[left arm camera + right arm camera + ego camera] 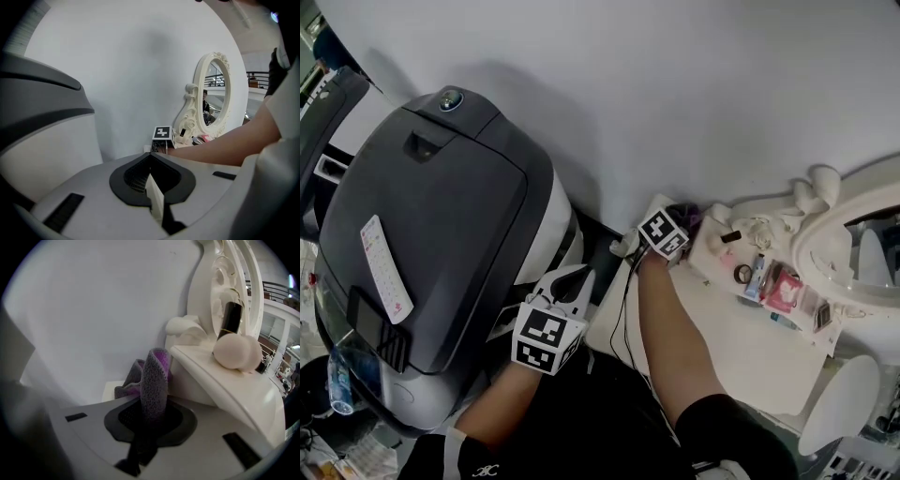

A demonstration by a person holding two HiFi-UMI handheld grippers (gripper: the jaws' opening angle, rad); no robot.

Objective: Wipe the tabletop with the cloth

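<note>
Cloth (152, 376), purple and grey, stood pinched between the fingers (123, 422) of the right gripper (149, 404). They were closed tight on its lower part, and its folded top rose above them. In the head view it was at the tabletop's (722, 323) far edge, close to the left corner and the white wall (675, 94), just beside the carved base of an ornate white mirror (848, 234). Whether the cloth touched the tabletop could not be told. The right gripper view showed a white ledge (211, 376) of that base just right of the cloth, with a cream ball (234, 352) on it and a dark tube (230, 317) behind the ball. The person's right forearm (675, 328) reached over the tabletop's near-left part. Small cosmetics lay toward the right edge in front of the mirror, among them a pink packet (783, 291) and a round ring-shaped item (742, 274).

The left gripper (150, 157) was held off the tabletop's left edge, beside a large dark-grey and white machine (431, 216). Its fingers (579, 279) were pressed together with nothing between them.
</note>
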